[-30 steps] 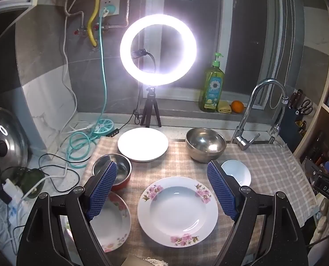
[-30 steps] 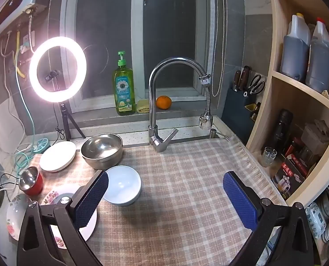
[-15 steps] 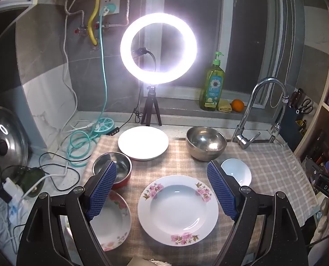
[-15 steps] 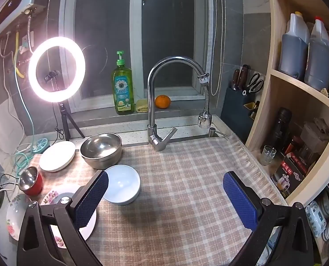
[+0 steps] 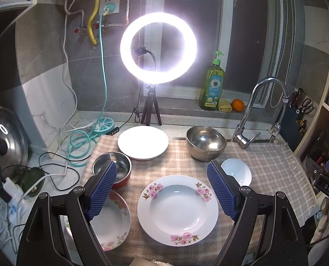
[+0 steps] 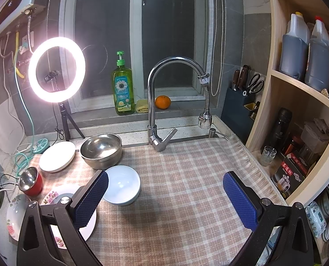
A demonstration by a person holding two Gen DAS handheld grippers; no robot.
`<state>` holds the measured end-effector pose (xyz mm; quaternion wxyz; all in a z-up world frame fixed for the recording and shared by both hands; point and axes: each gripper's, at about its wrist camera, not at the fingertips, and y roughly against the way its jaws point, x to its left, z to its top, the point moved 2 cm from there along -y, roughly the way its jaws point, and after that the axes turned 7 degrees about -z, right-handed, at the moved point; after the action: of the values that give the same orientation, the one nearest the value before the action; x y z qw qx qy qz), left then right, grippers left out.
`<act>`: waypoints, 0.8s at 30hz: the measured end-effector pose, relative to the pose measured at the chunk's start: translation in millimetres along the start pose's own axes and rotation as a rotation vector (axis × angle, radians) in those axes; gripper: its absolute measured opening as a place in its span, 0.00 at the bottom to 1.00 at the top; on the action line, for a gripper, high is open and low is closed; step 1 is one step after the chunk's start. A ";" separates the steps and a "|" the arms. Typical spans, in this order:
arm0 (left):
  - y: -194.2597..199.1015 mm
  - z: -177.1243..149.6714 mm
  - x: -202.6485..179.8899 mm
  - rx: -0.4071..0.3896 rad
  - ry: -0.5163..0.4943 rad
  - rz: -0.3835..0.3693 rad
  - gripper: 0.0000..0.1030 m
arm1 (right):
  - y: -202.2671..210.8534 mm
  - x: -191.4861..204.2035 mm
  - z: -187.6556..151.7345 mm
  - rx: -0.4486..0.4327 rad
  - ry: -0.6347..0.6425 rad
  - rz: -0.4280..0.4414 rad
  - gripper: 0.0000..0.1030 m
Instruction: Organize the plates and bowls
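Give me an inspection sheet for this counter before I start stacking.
Surface: checked cloth covers the counter.
Job's things: two floral plates, white plate, steel bowl, white bowl, red bowl, all separate, none stacked.
Clutter: ring light, soap bottle, orange.
Grippers: left tool open over a floral plate; right tool open, empty.
Cables: loose cords and teal hose left of the cloth.
Surroundings: faucet, window, shelves, pot lid.
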<state>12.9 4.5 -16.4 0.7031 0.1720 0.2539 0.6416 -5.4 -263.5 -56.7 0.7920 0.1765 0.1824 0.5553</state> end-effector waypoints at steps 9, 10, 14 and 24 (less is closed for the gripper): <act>-0.1 0.6 -0.4 0.001 0.000 0.000 0.81 | 1.5 -3.4 -1.5 -0.001 0.000 -0.001 0.99; -0.1 0.3 -0.1 0.001 0.000 0.001 0.81 | 0.6 -3.3 -0.8 -0.002 0.001 -0.002 0.99; 0.2 0.2 0.2 0.000 0.001 0.001 0.81 | 0.9 -4.0 -0.7 -0.002 0.001 -0.001 0.99; -0.1 0.6 0.3 -0.001 0.001 0.004 0.81 | 1.7 -2.6 0.2 -0.001 0.002 0.000 0.99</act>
<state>13.4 4.9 -16.0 0.7018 0.1721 0.2536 0.6431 -7.5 -265.4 -55.5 0.7918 0.1757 0.1828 0.5557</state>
